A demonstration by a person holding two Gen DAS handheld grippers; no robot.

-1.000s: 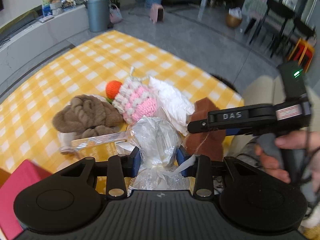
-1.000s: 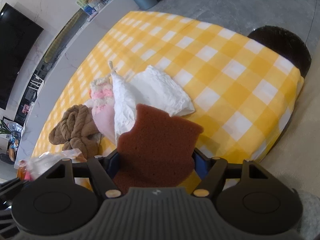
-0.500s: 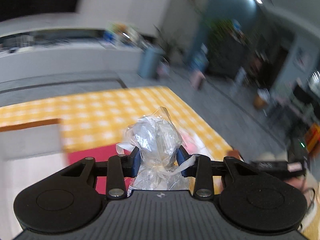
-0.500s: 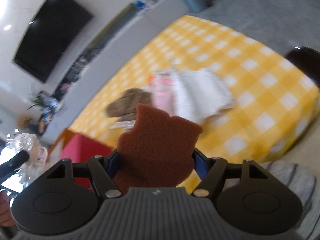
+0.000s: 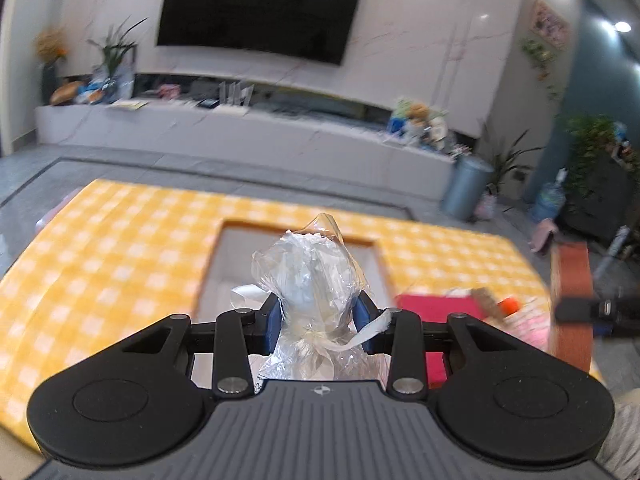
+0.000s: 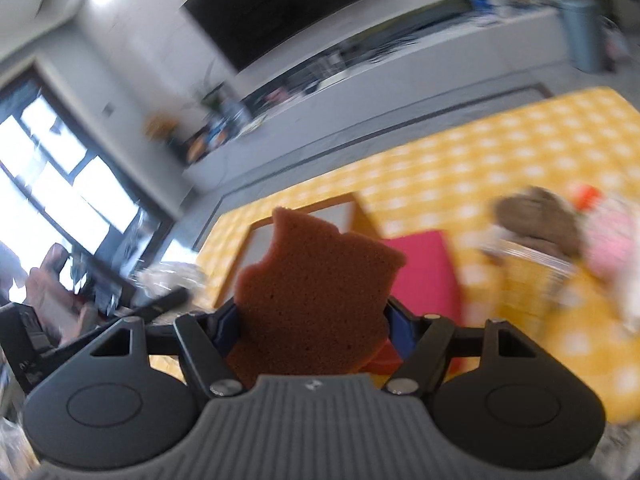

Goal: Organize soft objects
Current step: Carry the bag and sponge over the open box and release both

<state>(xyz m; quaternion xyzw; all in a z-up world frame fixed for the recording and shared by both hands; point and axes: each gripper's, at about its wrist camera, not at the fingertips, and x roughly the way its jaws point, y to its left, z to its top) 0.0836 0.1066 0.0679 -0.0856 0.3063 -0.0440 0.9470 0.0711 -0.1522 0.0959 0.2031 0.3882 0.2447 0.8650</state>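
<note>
Now left gripper (image 5: 318, 322) clamps plastic bag (image 5: 308, 276); box (image 5: 236, 256) at 12 o'clock. Right gripper (image 6: 312, 320) clamps brown sponge (image 6: 316, 280); yarn (image 6: 536, 216) at 2 o'clock.

Two grippers: left gripper (image 5: 318, 322), right gripper (image 6: 310, 326). One clear plastic bag (image 5: 310, 276), tied with one white strip, between the left jaws. One brown sponge (image 6: 316, 280), between the right jaws. One table under one yellow-checked cloth (image 5: 120, 248). One wood-rimmed box (image 5: 228, 256), open-topped. One red item (image 6: 424, 268) beside the box; its kind cannot be told. One brown yarn skein (image 6: 536, 220). One pink-and-white knitted piece (image 6: 612, 248) with one orange tip (image 6: 586, 196). One television (image 5: 260, 8). One grey bin (image 5: 466, 188). Other soft things at the right edge are too blurred to count.
</note>
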